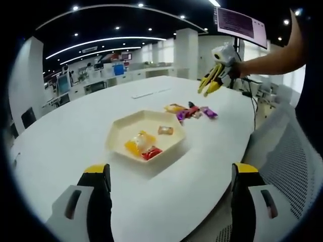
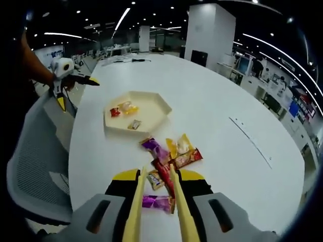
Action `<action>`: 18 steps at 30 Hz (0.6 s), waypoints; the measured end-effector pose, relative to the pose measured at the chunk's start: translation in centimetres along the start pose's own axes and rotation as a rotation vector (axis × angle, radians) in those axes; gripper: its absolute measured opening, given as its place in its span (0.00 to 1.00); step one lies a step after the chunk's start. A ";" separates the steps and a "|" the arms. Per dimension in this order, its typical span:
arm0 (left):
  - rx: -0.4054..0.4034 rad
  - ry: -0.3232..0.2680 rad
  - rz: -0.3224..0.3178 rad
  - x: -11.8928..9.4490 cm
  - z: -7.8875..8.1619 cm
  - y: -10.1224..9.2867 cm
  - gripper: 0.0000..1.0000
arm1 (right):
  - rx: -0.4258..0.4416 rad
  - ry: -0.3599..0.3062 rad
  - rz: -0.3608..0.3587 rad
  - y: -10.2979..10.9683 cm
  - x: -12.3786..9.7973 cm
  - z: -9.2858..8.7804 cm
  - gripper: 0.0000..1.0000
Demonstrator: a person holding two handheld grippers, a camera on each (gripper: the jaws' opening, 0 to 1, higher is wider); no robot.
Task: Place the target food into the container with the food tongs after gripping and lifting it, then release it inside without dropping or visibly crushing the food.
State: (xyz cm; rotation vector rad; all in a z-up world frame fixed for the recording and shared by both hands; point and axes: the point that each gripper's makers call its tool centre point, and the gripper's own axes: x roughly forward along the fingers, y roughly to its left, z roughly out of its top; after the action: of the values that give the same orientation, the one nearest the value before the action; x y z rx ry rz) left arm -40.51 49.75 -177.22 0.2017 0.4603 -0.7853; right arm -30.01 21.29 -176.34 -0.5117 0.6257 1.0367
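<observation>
A cream hexagonal tray [image 1: 117, 132] [image 2: 162, 108] sits on the white table and holds several wrapped candies [image 1: 143, 144] [image 2: 123, 108]. A loose pile of wrapped candies [image 1: 191, 111] [image 2: 176, 154] lies beside it. My right gripper [image 2: 158, 176] is shut on yellow food tongs [image 2: 137, 201]. In the left gripper view that gripper [image 1: 220, 68] holds the tongs [image 1: 210, 82] in the air above and behind the pile, and I see no candy in their tips. My left gripper [image 1: 170, 171] stands open and empty in front of the tray; the right gripper view shows it [image 2: 63, 80] beyond the table's edge.
A grey mesh chair [image 1: 292, 161] [image 2: 35, 151] stands at the table's edge near the person. A person's arm [image 1: 272, 58] holds the right gripper. A monitor [image 1: 241, 24] hangs behind. Bare white tabletop [image 2: 227, 116] spreads around tray and pile.
</observation>
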 end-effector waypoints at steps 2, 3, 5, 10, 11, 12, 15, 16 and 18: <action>-0.001 0.002 0.000 0.0 -0.1 0.0 0.95 | -0.024 0.026 0.012 0.2 0.5 -0.5 0.28; 0.000 0.002 0.000 0.0 -0.1 0.0 0.95 | -0.028 0.033 0.019 0.3 0.7 -0.6 0.28; 0.000 0.003 0.000 0.0 -0.1 0.0 0.95 | -0.039 0.045 0.031 0.6 1.1 -0.8 0.28; -0.001 0.003 0.002 0.0 -0.1 0.1 0.95 | -0.049 0.071 0.050 0.7 2.1 -1.7 0.28; -0.002 0.005 0.003 0.0 -0.1 0.1 0.95 | -0.054 0.080 0.053 0.9 2.4 -2.0 0.28; -0.001 0.005 0.004 0.0 -0.1 0.1 0.95 | -0.055 0.086 0.059 1.0 2.6 -2.3 0.28; -0.002 0.005 0.004 0.0 -0.2 0.2 0.95 | -0.071 0.104 0.067 1.2 3.3 -2.7 0.28; -0.002 0.007 0.004 0.0 -0.2 0.1 0.95 | -0.072 0.107 0.070 1.2 3.5 -2.8 0.28; -0.003 0.007 0.006 0.0 -0.2 0.1 0.95 | -0.071 0.108 0.075 1.1 3.9 -2.8 0.28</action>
State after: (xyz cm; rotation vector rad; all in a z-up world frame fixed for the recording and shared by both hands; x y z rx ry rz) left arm -40.45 49.90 -177.41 0.2030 0.4672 -0.7785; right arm -30.19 22.34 -181.11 -0.6132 0.7103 1.1099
